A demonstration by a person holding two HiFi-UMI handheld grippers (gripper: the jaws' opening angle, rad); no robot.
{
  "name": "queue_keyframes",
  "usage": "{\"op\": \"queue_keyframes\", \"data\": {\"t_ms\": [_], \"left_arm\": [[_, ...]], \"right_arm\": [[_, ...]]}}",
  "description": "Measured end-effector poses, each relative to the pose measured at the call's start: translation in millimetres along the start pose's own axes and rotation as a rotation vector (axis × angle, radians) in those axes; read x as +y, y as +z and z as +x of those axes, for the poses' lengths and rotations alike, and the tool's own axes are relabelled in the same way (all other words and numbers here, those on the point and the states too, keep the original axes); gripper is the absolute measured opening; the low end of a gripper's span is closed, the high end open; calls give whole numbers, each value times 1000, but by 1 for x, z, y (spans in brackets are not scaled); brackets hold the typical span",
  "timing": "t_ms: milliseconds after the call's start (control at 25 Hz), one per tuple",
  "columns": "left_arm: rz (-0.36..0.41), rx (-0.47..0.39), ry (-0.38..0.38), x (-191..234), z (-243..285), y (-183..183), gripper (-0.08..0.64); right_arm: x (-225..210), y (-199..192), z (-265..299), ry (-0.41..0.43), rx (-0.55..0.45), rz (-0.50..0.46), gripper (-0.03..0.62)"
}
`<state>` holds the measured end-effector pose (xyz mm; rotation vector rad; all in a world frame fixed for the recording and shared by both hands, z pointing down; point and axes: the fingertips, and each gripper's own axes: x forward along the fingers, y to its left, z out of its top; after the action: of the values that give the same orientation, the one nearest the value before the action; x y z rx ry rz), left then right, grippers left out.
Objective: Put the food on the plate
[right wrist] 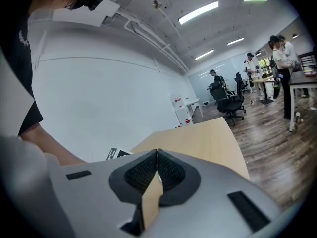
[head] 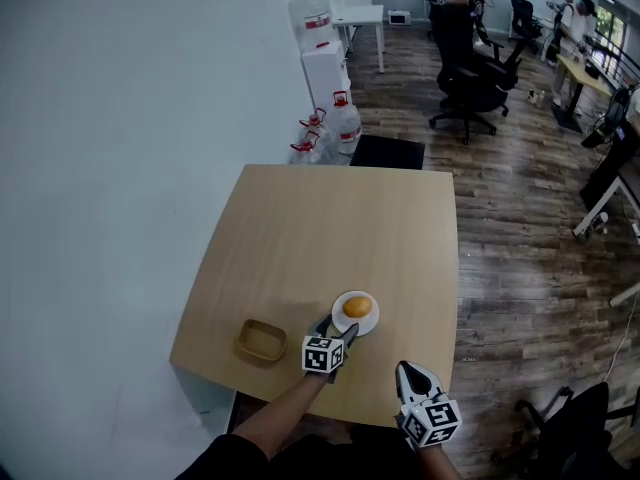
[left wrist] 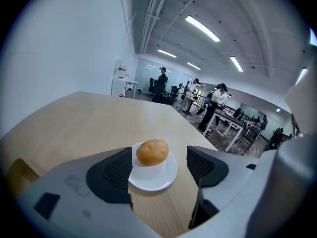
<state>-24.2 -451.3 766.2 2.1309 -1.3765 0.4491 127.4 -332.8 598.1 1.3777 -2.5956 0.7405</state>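
Observation:
A round golden-brown bun (head: 357, 307) (left wrist: 152, 151) lies on a small white plate (head: 367, 325) (left wrist: 157, 178) near the front edge of the wooden table (head: 330, 238). My left gripper (head: 334, 334) (left wrist: 157, 168) is open just behind the plate, its jaws spread to either side of the bun without touching it. My right gripper (head: 413, 376) (right wrist: 156, 168) hangs at the table's front right edge with its pads pressed together and nothing between them.
A shallow brown wooden bowl (head: 260, 339) sits on the table left of the plate. Water jugs (head: 330, 128) and a white dispenser (head: 323, 68) stand beyond the far edge. Office chairs (head: 475, 78) and people are farther back on the wood floor.

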Motion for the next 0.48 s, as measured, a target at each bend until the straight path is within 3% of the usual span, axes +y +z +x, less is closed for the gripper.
{"op": "queue_keyframes", "data": {"t_ms": [200,480], "left_arm": [[58,-75,-33,-21,-61,-3,321],[68,-159,-130,-58,-157,-11,321]], "right_arm": [[20,2,-16,-17,-4,-53,60],[61,-19,-51,-54,3,-98,60]]}}
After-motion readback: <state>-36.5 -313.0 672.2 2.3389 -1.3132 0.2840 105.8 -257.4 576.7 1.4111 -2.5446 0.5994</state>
